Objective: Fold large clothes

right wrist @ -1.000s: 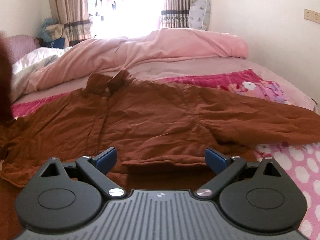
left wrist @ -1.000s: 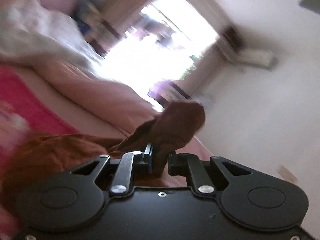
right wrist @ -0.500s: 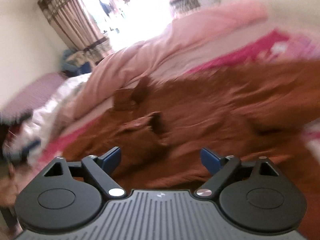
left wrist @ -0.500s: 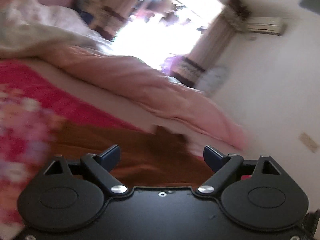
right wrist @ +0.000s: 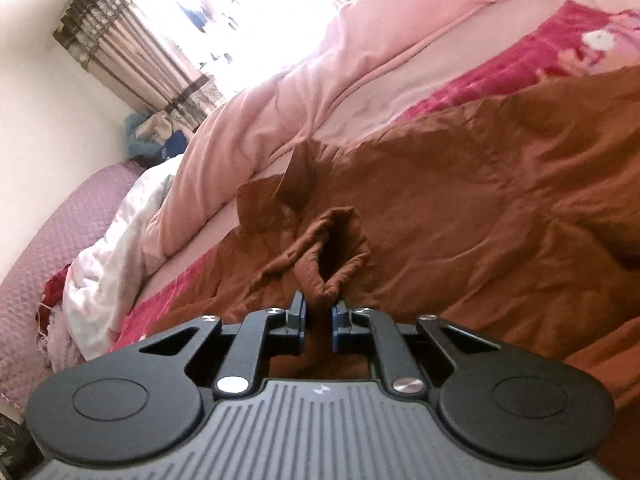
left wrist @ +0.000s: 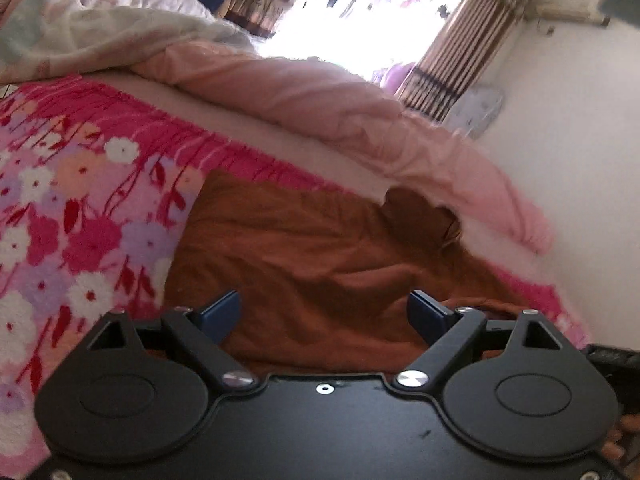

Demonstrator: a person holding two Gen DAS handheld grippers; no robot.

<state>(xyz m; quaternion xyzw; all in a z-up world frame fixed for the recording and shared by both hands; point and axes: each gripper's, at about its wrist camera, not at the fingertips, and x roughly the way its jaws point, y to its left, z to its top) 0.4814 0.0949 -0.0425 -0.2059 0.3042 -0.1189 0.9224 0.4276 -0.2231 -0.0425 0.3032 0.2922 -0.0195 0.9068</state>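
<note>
A bunched fold of the brown shirt (right wrist: pixel 460 184) is being pinched by the right gripper (right wrist: pixel 319 322); its jaws have just been closing, and a tube of cloth, likely a cuff or sleeve end, is being squeezed between the blue pads (right wrist: pixel 298 312) low in the centre of the right wrist view. The left gripper (left wrist: pixel 324 314) is being held wide apart with nothing between its pads, and only flat brown cloth is being seen behind the gap in the lower middle of the left wrist view.

As a judgement, the sleeve is being taken up for a fold across the body. For that to go well, the pinch should be kept firm and the cloth lifted only enough to clear the layer beneath, so the rest is not being dragged out of line. The open left tool would best be brought to a matching edge or used to pin the body.

From the right pads outward, the collar (right wrist: pixel 280 196) is being seen just above the pinched fold, left of centre, and the body is spreading to the right edge. Behind it, the pink quilt (right wrist: pixel 304 92) is lying across the upper middle, and the floral blanket (left wrist: pixel 72 208) is filling the left of the left wrist view.
</note>
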